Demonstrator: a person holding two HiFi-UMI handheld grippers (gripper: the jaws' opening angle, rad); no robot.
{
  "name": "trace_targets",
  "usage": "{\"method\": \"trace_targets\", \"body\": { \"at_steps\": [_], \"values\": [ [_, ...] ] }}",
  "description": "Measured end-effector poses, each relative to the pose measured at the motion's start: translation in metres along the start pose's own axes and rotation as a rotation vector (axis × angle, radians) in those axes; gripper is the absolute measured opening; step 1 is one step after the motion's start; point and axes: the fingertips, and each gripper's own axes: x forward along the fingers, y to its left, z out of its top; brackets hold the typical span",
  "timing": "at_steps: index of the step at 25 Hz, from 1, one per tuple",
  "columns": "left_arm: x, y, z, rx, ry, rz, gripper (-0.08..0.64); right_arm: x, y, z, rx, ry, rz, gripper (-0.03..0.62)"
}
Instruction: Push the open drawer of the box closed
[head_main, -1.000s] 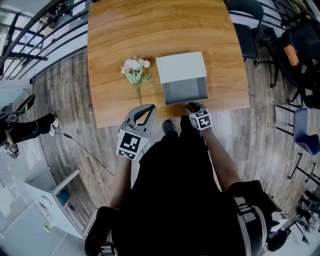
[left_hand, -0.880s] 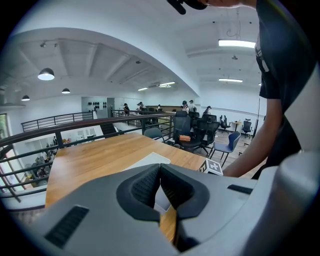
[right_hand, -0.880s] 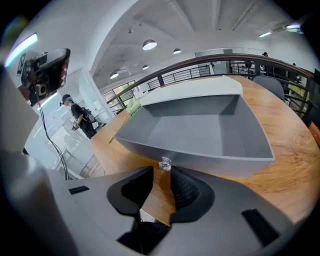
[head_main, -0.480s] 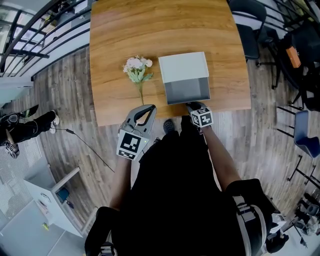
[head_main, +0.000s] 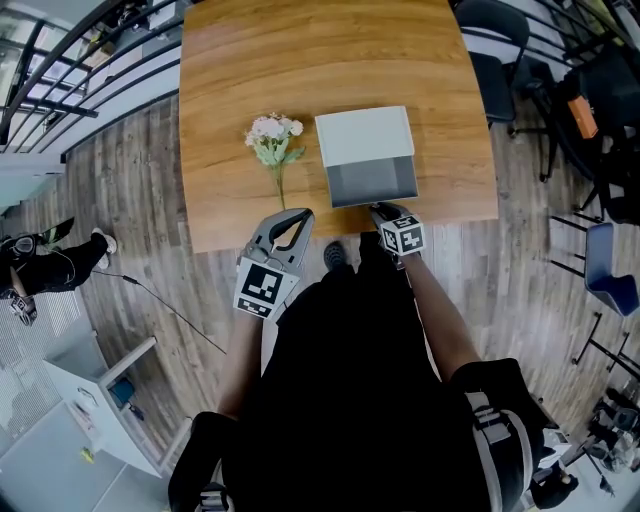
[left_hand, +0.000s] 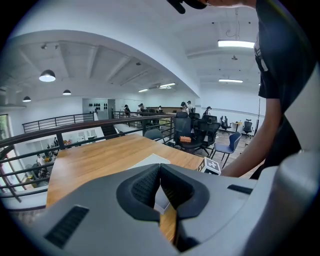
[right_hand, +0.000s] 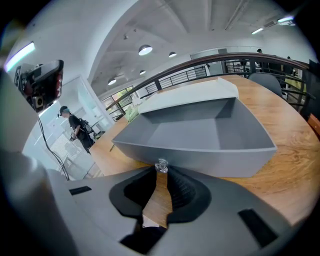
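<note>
Right tongs (right_hand: 161, 172) on front-edge drawer (right_hand: 200, 135) knob (right_hand: 161, 165)

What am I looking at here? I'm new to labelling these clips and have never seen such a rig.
No robot: a person holds a two-jaw gripper in each hand. The top-down picture comes from a camera on the person's head; the other two from cameras riding on each gripper, looking along its jaws. On the wooden table lie a flower sprig and a white box with its grey drawer open and empty. The left gripper is shut and empty. The right gripper has its tips at the drawer's small clear knob, jaws nearly together; whether they pinch it is unclear.
</note>
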Motion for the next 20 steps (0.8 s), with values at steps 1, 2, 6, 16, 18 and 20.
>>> {"method": "trace_targets", "body": {
  "at_steps": [1, 2, 6, 16, 18, 20],
  "values": [
    [0.000, -0.001, 0.000, 0.000, -0.001, 0.001, 0.023, 0.000, -0.001, 0.000, -0.002, 0.000, -0.001, 0.084],
    [-0.001, -0.001, 0.000, -0.001, -0.002, 0.003, 0.023, -0.001, -0.001, 0.001, -0.003, 0.000, -0.001, 0.084],
    [-0.004, 0.002, 0.000, -0.009, 0.000, 0.015, 0.023, -0.001, -0.002, 0.003, -0.005, 0.006, 0.000, 0.084],
    [0.000, 0.006, 0.003, -0.016, 0.007, 0.040, 0.023, 0.009, -0.009, 0.019, -0.014, 0.008, 0.014, 0.084],
    [0.000, 0.007, 0.002, -0.017, 0.009, 0.042, 0.023, 0.012, -0.011, 0.022, -0.012, 0.006, 0.017, 0.084],
    [0.001, 0.008, 0.001, -0.019, 0.013, 0.045, 0.023, 0.014, -0.012, 0.024, -0.014, 0.006, 0.018, 0.084]
  ]
}}
